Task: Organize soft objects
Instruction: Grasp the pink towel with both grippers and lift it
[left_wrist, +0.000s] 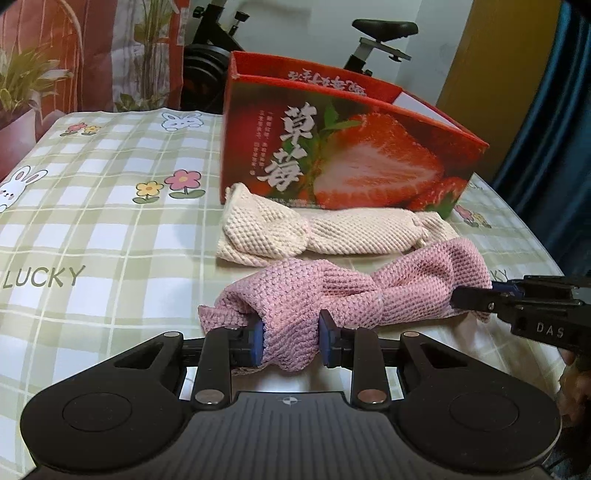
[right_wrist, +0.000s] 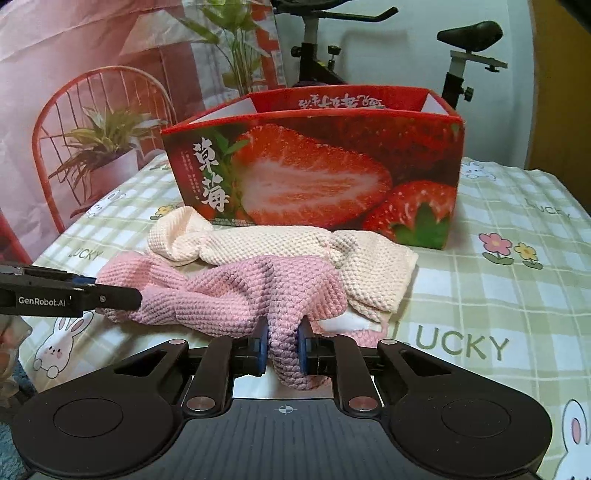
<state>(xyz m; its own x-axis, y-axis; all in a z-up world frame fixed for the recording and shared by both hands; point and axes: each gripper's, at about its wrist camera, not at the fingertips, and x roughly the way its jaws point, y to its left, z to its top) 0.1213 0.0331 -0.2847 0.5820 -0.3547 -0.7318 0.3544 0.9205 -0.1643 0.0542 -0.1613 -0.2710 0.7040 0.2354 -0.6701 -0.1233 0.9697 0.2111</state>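
Observation:
A pink knitted cloth (left_wrist: 332, 291) lies bunched across the checked tablecloth (left_wrist: 110, 229), just in front of a cream knitted cloth (left_wrist: 280, 232). My left gripper (left_wrist: 291, 341) is shut on the cloth's left end, blue pads pressing a fold. My right gripper (right_wrist: 282, 341) is shut on its right end; in the left wrist view it shows at the right edge (left_wrist: 469, 297). In the right wrist view the left gripper (right_wrist: 122, 295) reaches in from the left onto the pink cloth (right_wrist: 229, 291). The cream cloth (right_wrist: 295, 243) lies against an open red strawberry box (right_wrist: 314, 166).
The strawberry box (left_wrist: 332, 155) stands at the back of the table, open at the top. An exercise bike (right_wrist: 332, 44) stands behind it. A red wire chair (right_wrist: 99, 110) and potted plant are printed on a backdrop at the left. A blue curtain (left_wrist: 546, 129) hangs at the right.

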